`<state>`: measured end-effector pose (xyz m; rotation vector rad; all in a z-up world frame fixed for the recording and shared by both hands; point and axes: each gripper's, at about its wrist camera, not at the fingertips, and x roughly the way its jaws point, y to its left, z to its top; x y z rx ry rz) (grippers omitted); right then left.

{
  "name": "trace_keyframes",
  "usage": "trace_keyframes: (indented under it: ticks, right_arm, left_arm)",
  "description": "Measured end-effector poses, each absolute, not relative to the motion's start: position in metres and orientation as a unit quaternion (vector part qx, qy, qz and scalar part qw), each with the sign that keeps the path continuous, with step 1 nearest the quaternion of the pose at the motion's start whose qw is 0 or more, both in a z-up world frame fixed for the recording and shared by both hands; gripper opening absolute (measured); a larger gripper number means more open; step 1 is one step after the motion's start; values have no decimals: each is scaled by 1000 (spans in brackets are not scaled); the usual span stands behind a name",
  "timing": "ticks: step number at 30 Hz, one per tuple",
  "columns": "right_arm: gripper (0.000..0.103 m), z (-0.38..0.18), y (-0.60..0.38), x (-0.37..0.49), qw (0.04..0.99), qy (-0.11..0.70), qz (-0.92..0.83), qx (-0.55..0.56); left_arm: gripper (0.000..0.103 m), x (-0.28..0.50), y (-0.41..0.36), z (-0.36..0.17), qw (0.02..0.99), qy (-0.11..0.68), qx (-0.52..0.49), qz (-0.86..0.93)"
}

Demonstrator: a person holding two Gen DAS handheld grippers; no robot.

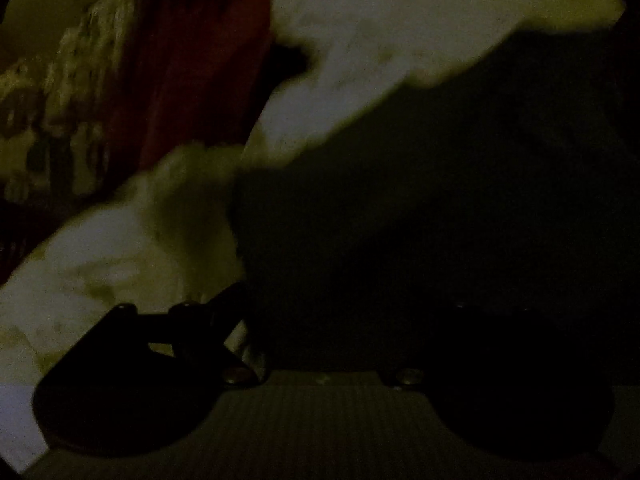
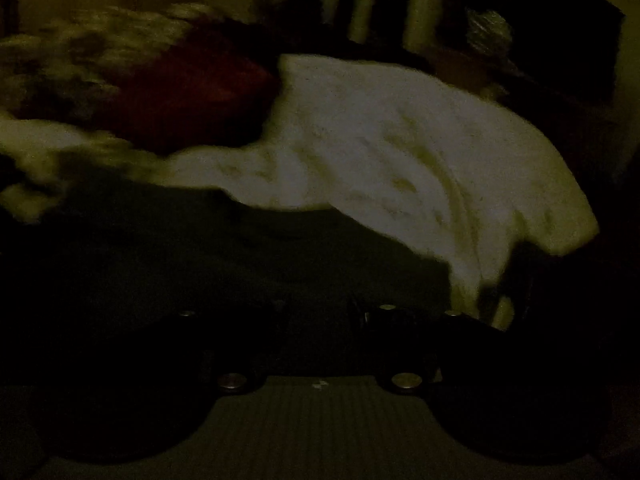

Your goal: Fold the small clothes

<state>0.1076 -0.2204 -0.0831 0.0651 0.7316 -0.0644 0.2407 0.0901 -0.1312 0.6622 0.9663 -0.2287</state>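
Left wrist view is very dark: my left gripper [image 1: 320, 320] has its one visible finger [image 1: 224, 320] standing far out to the side, so the jaws are spread, with nothing pinched between them. Just ahead lies a dark garment [image 1: 440, 200], spread over a pale sheet [image 1: 380, 40]. Beyond the sheet sit a red cloth [image 1: 192, 72] and a patterned fabric [image 1: 72, 100]. In the right wrist view, my right gripper [image 2: 320, 320] is lost in shadow; I cannot tell how its jaws stand. The dark garment [image 2: 240, 248] lies directly before it, the pale sheet [image 2: 400, 152] behind, the red cloth [image 2: 192, 92] and patterned fabric [image 2: 80, 60] farther back.
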Motion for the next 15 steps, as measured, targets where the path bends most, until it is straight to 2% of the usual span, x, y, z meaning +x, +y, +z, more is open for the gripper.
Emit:
trace_keyframes:
  ticks: [1,2,4,7,9,11,13,15]
  right_arm:
    - [53,-100,-228,114,926,371,-49,39]
    - [52,-126,-238,121,913,400,-60,50]
    - [49,-155,-248,120,911,403,-57,69]
    - [51,-145,-244,113,917,391,-51,59]
    - [54,-120,-243,104,922,374,-54,81]
    - [63,-98,-238,90,930,355,-43,88]
    - [84,-82,-228,73,934,348,-35,72]
    - [91,-87,-218,62,922,380,-38,62]
  left_arm:
    - [102,246,102,-141,830,467,286,-106]
    - [103,252,114,-146,833,481,253,-108]
    - [103,260,128,-147,831,502,210,-119]
    - [103,263,134,-133,826,514,197,-123]
    - [103,250,132,-113,837,495,200,-121]
    - [103,235,132,-95,852,462,213,-126]
    - [103,221,131,-91,852,452,229,-132]
    - [103,219,126,-108,838,464,255,-133]
